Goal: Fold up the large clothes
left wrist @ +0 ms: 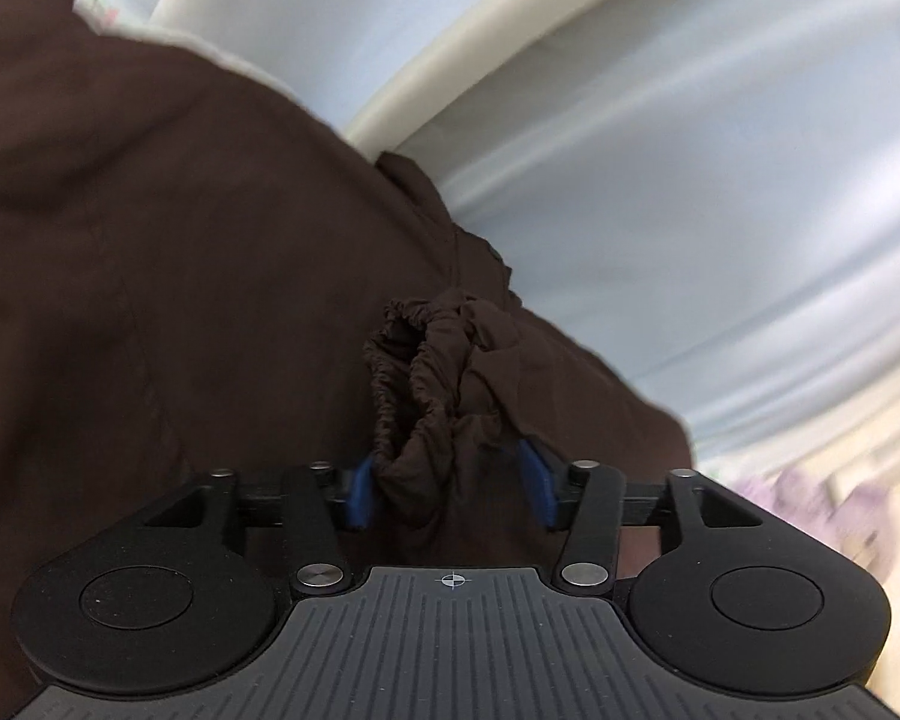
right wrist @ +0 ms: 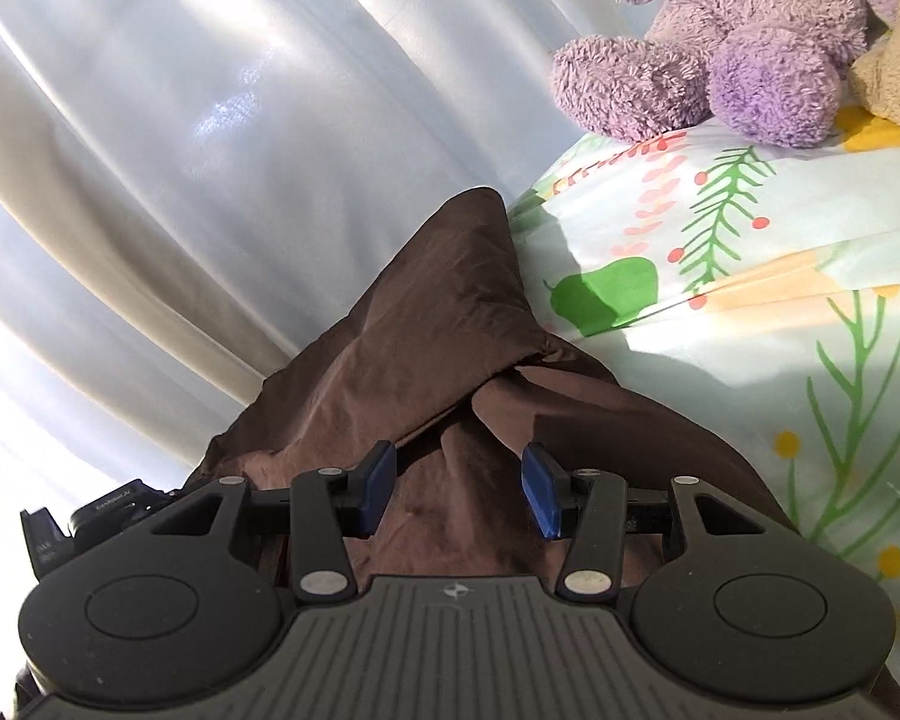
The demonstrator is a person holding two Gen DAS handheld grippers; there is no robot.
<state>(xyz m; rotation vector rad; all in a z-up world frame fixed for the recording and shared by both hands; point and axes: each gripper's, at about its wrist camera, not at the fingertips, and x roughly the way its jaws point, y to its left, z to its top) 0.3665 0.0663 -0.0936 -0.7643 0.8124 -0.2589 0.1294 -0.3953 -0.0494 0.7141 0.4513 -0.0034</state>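
A large dark brown garment [left wrist: 168, 276] fills the left wrist view. Its gathered elastic waistband [left wrist: 426, 372] is bunched up between the blue pads [left wrist: 361, 495] of my left gripper [left wrist: 447, 489]. The bunch touches the left pad, while the inner face of the right pad shows bare, so the jaws stand open around it. In the right wrist view another part of the brown garment [right wrist: 426, 312] rises in a folded peak. My right gripper [right wrist: 459, 486] hovers open just above the cloth, with nothing pinched between its fingers.
The garment lies on a bed with a leaf-and-flower printed sheet [right wrist: 750, 276]. A purple plush toy [right wrist: 720, 42] and a beige one [right wrist: 894, 66] sit at the far right. Pale curtains [right wrist: 180, 138] hang behind. A black device [right wrist: 102, 510] shows at the lower left of the right wrist view.
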